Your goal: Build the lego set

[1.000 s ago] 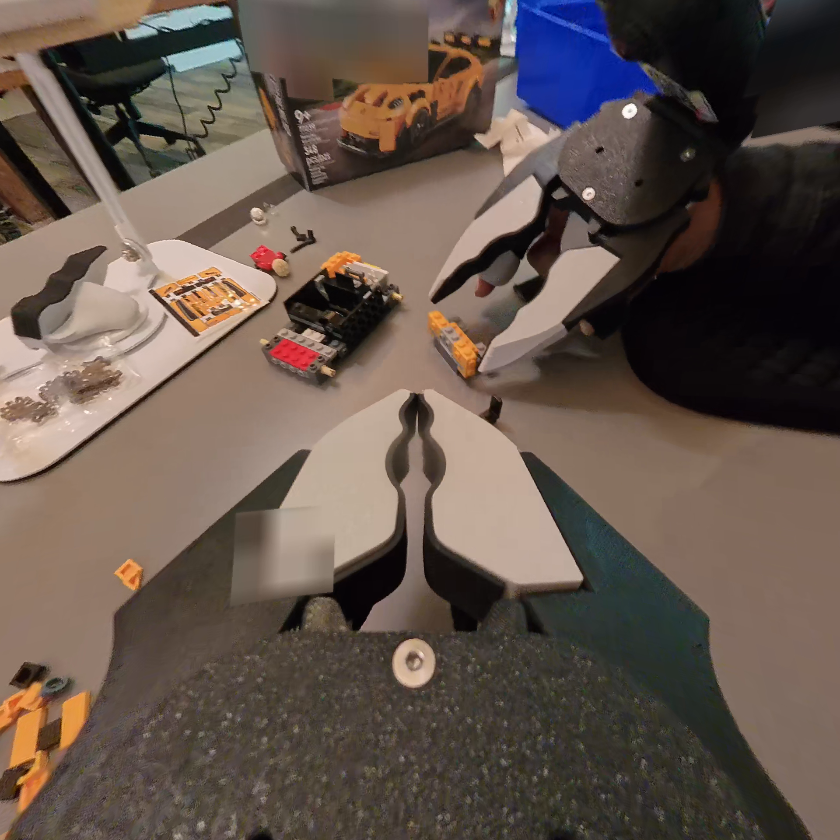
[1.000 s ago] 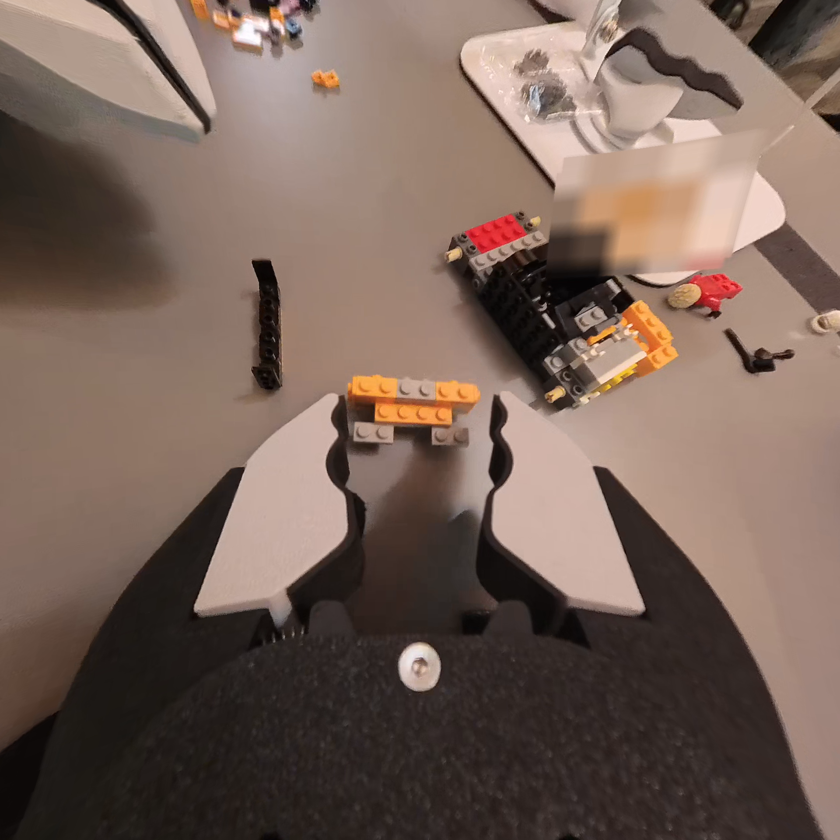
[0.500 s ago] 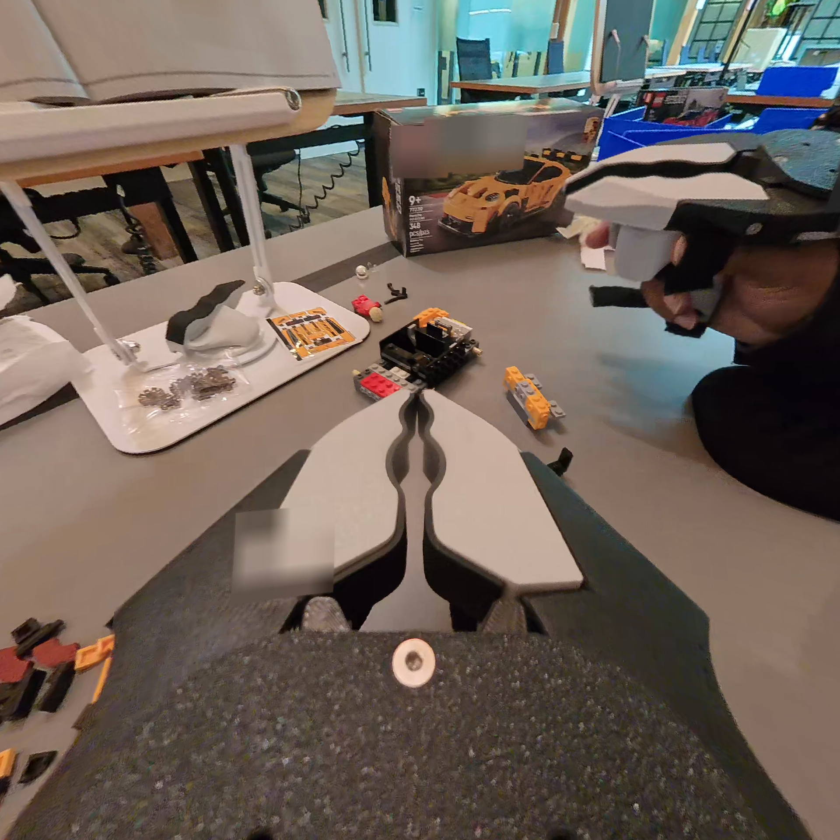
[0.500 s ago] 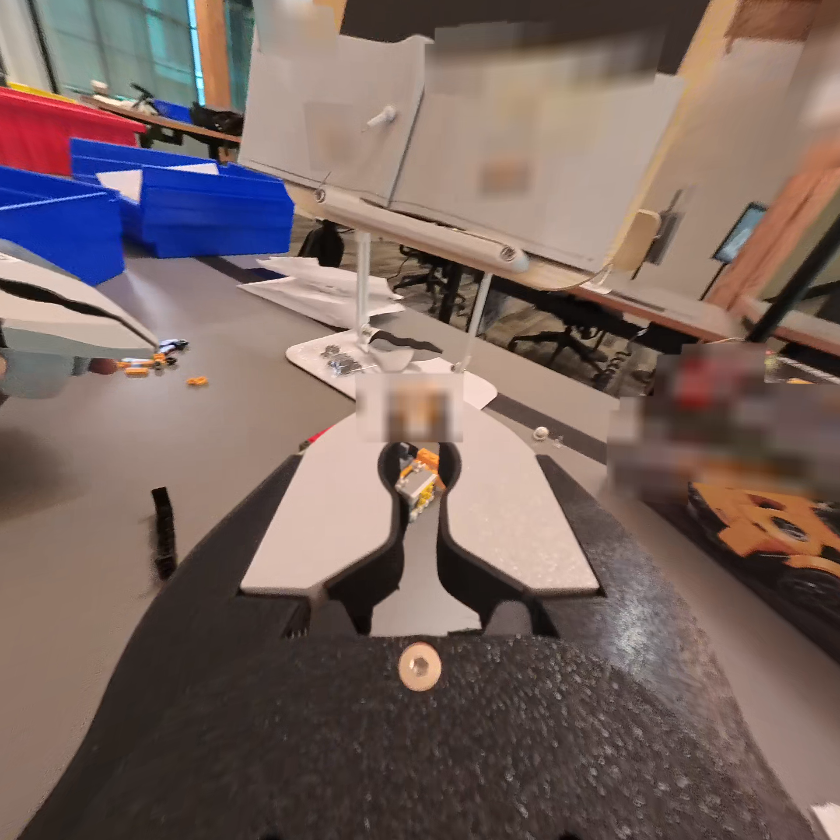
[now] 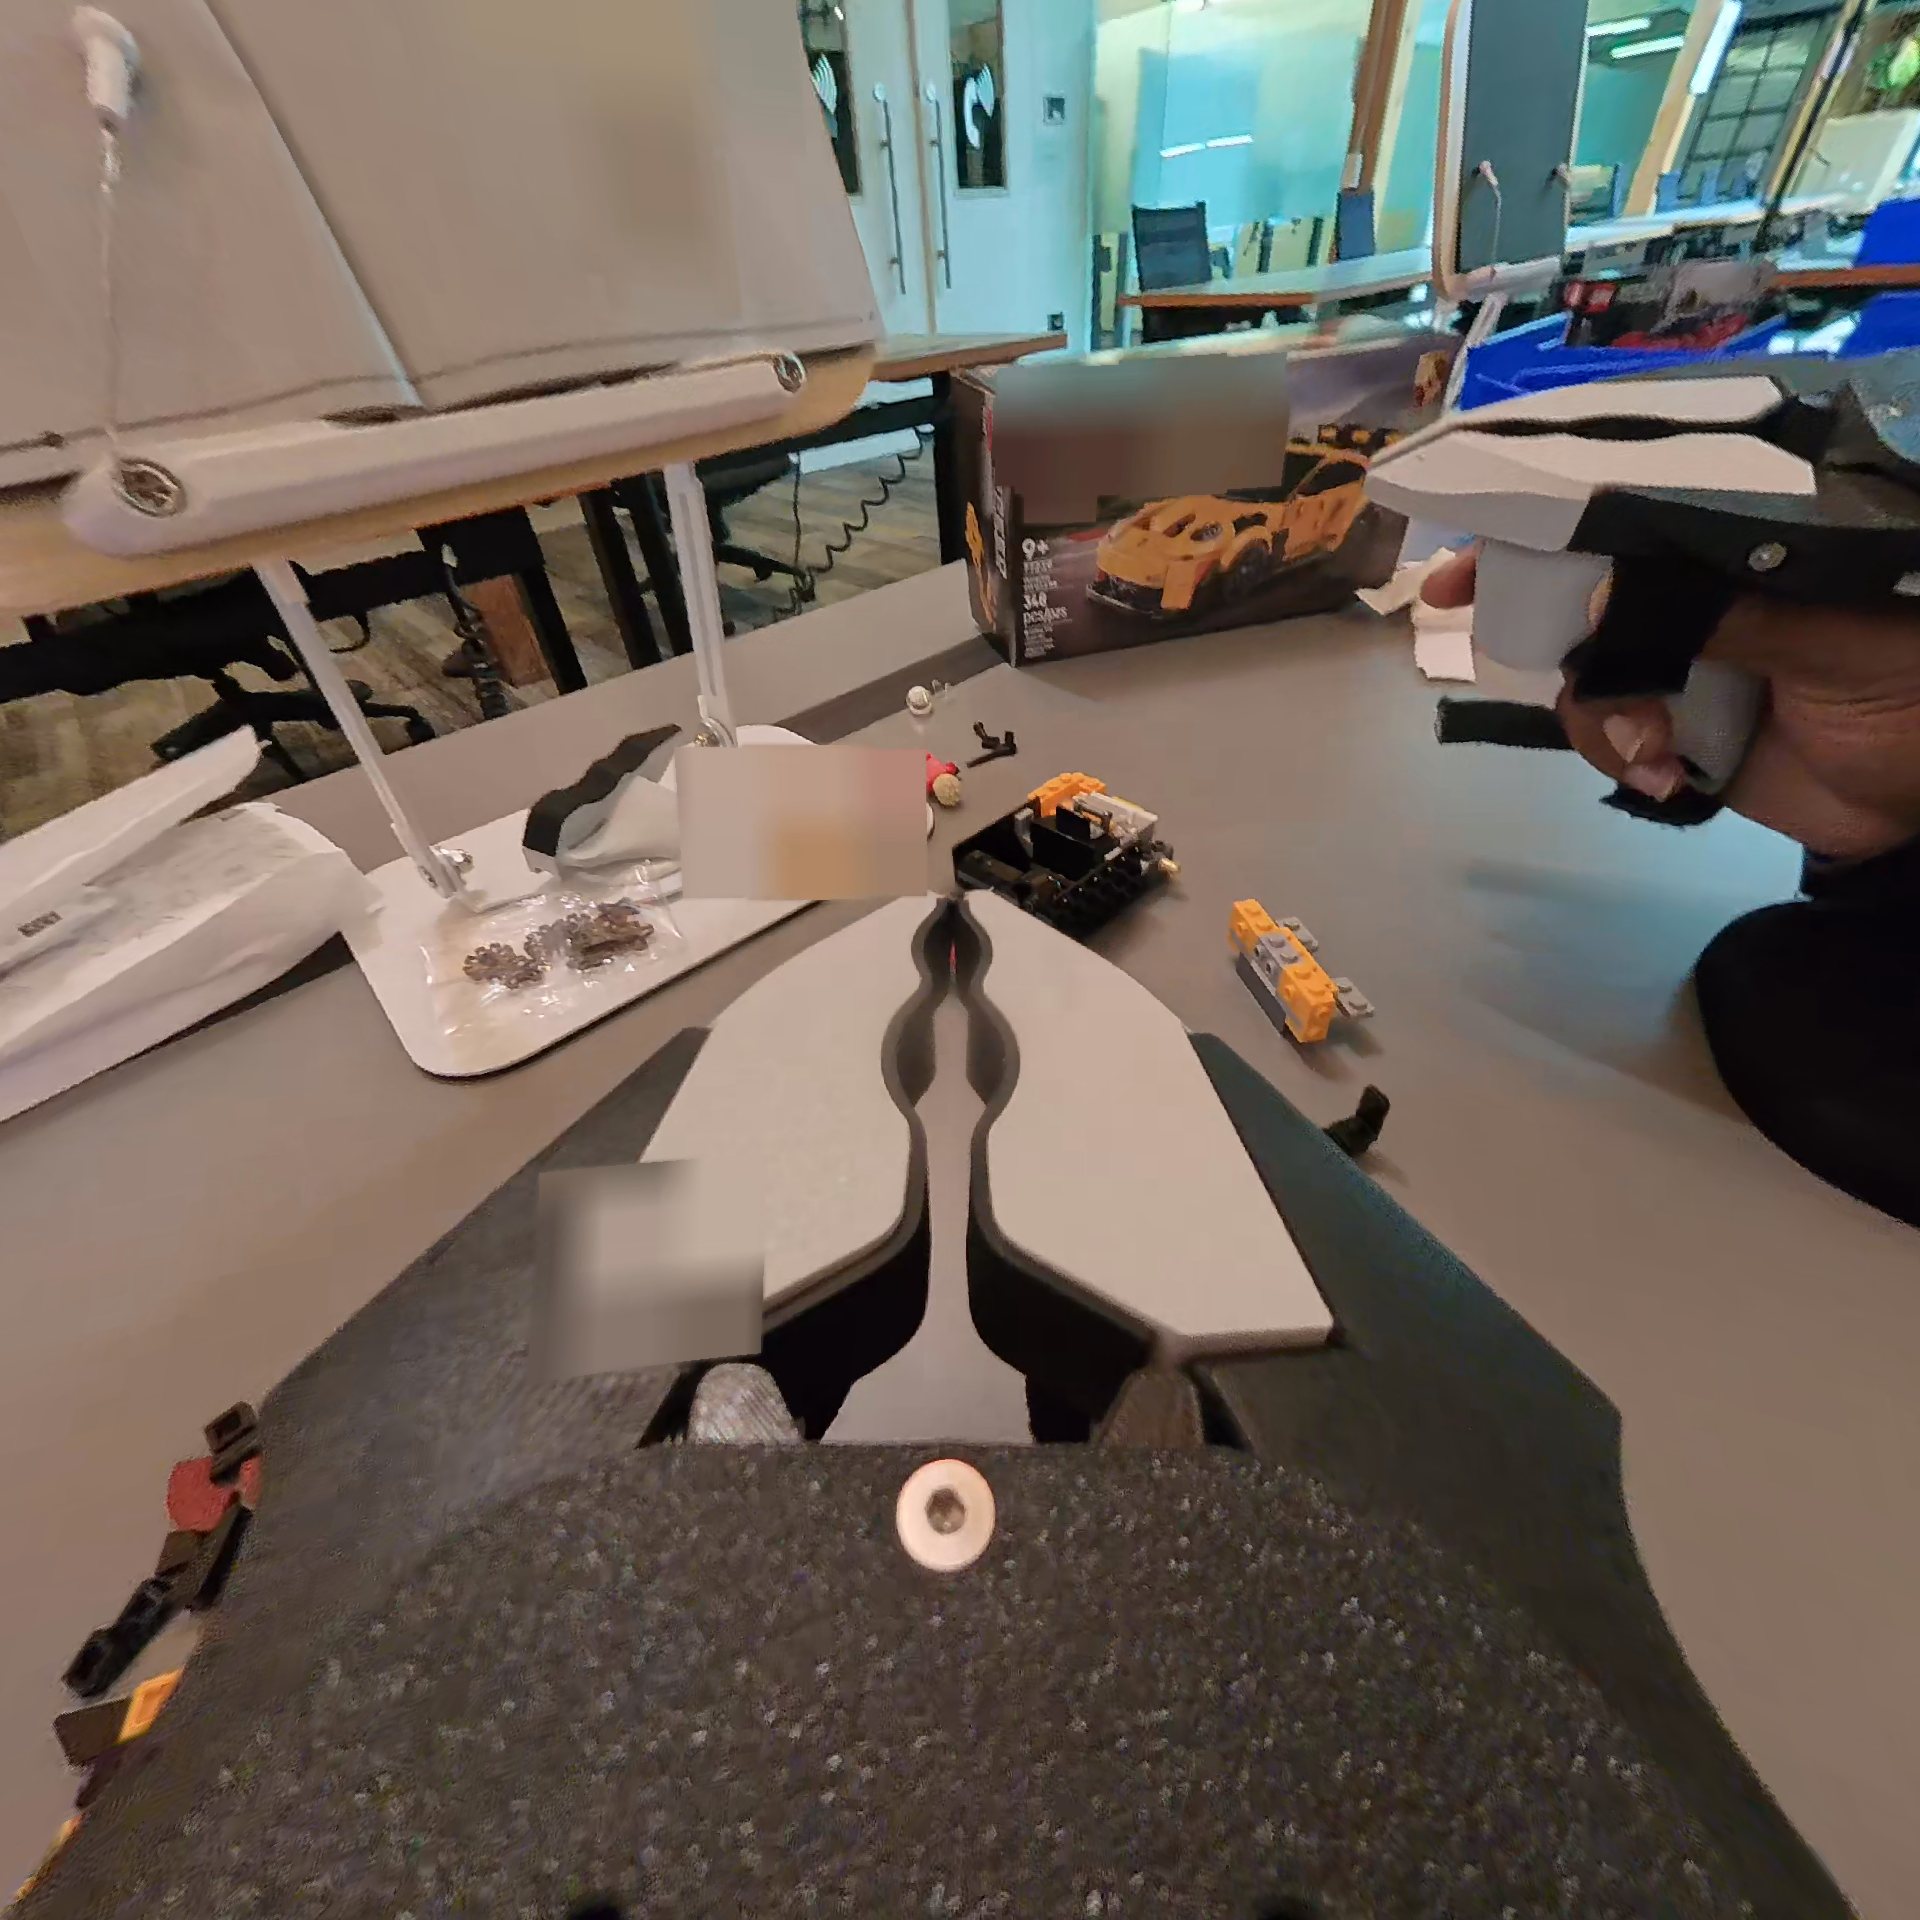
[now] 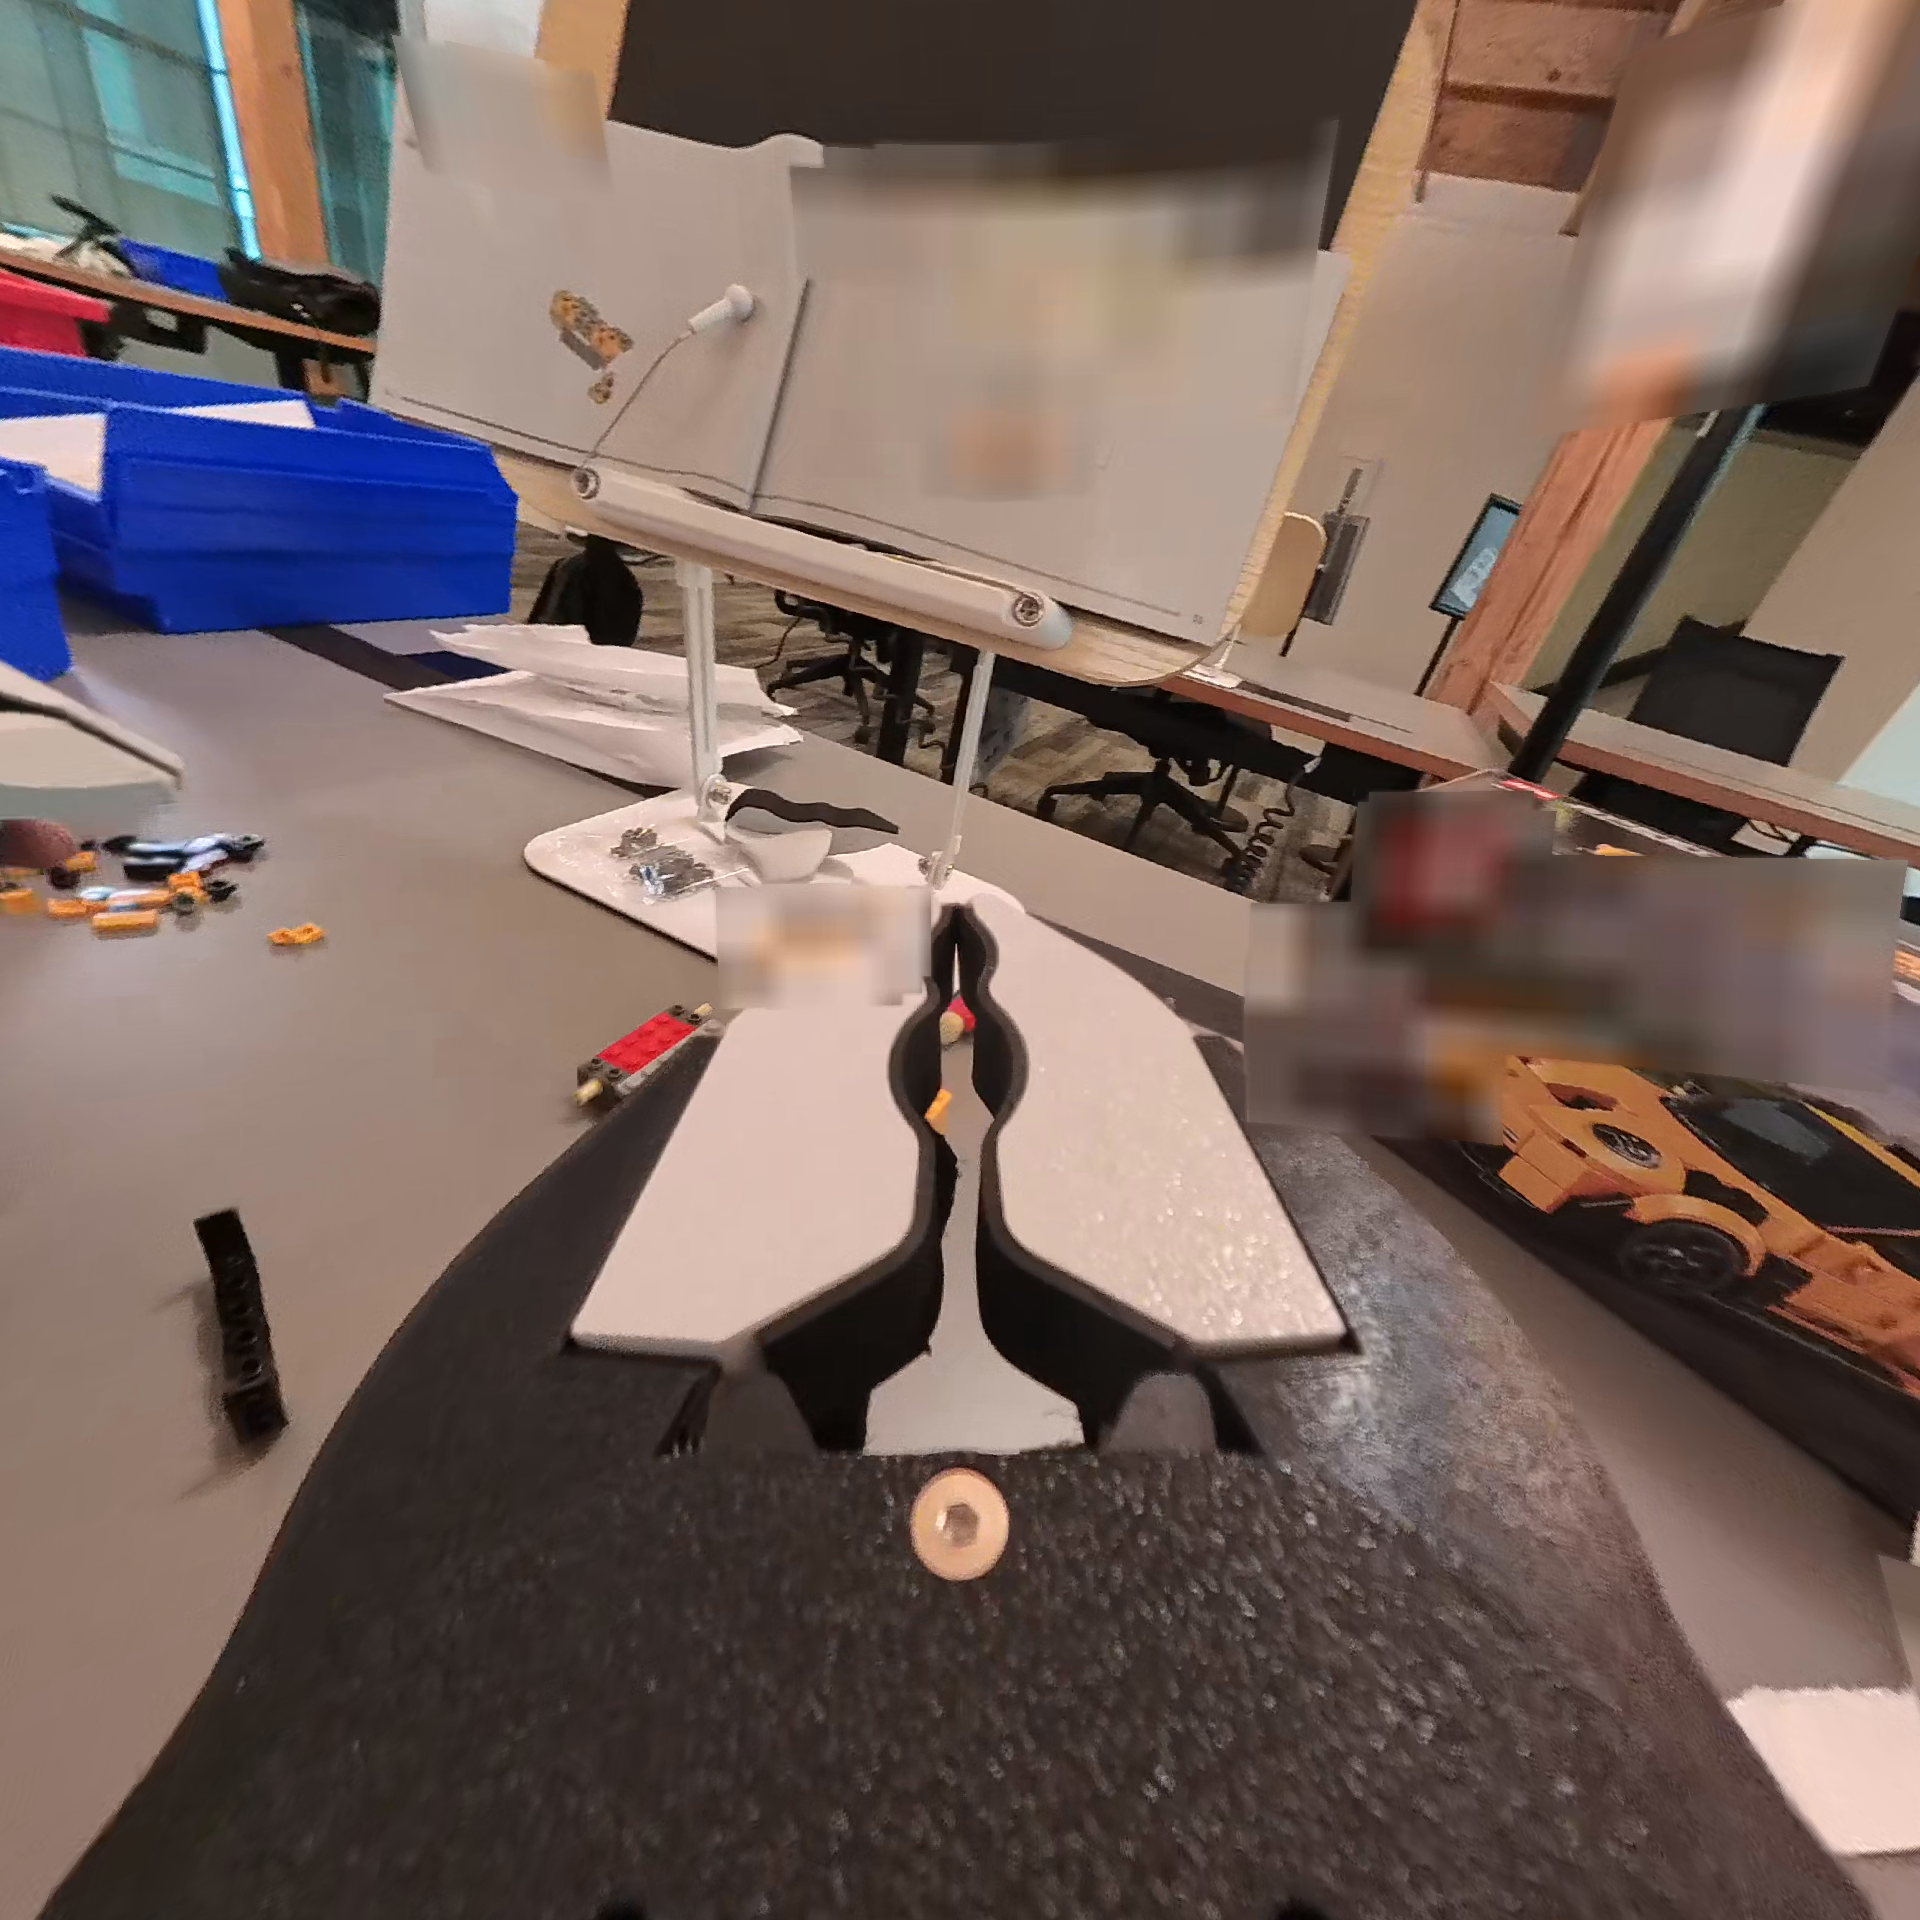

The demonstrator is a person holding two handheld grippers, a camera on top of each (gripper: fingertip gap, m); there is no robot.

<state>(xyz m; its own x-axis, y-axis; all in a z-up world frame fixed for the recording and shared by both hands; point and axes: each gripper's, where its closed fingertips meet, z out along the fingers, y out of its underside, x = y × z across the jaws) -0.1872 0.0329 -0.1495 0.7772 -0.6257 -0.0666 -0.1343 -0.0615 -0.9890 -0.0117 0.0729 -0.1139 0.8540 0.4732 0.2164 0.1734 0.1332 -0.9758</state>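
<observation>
Both tongs are seen closed and empty, raised off the desk (image 5: 1455, 883). The left tongs (image 5: 951, 914) are held level above the desk, tips together, nothing between them. The right tongs (image 6: 954, 925) are likewise shut on nothing; what shows through their gap lies on the desk beyond.

The task's parts are all left lying on the desk. The black chassis (image 5: 1070, 862), with an orange and grey end, is placed just beyond the left tips. An orange-and-grey subassembly (image 5: 1288, 971) rests alone to its right, apart from it. A black beam (image 6: 241, 1325) lies well to the left in the right wrist view, and loose orange and black pieces (image 6: 135, 883) are scattered farther off.

The right wrist view is aimed at the manual (image 6: 831, 395), propped open on a white stand (image 6: 665, 862) so that it can be read hands-free. It is judged that a step is being checked, which would explain why nothing is gripped. The box (image 5: 1174, 520) is stood at the desk's far side, out of the working area. Joining the subassembly to the chassis is probably next.
</observation>
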